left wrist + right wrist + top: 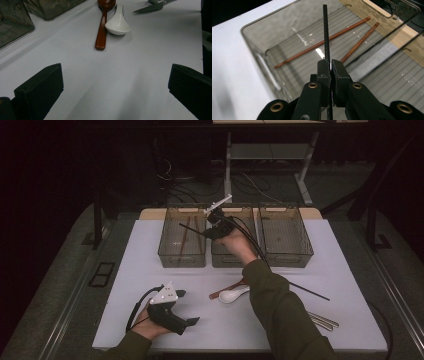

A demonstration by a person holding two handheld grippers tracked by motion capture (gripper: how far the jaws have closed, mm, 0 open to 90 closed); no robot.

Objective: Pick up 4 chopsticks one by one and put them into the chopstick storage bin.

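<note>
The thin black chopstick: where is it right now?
The thin black chopstick is pinched in the right gripper, held over the left clear plastic bin, above two brown chopsticks.

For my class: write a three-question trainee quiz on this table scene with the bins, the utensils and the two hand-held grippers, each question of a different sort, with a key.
1. True or false: the right gripper is shut on a black chopstick.
2. What lies in the left bin? A) two brown chopsticks B) a white spoon C) a fork
3. Fill in: the left gripper's jaws stand ____ above the bare table.

Key
1. True; the chopstick is pinched between its jaws over the left bin.
2. A; the brown chopsticks lie on the bin floor, while the white spoon rests on the table beside a brown spoon.
3. open
</note>
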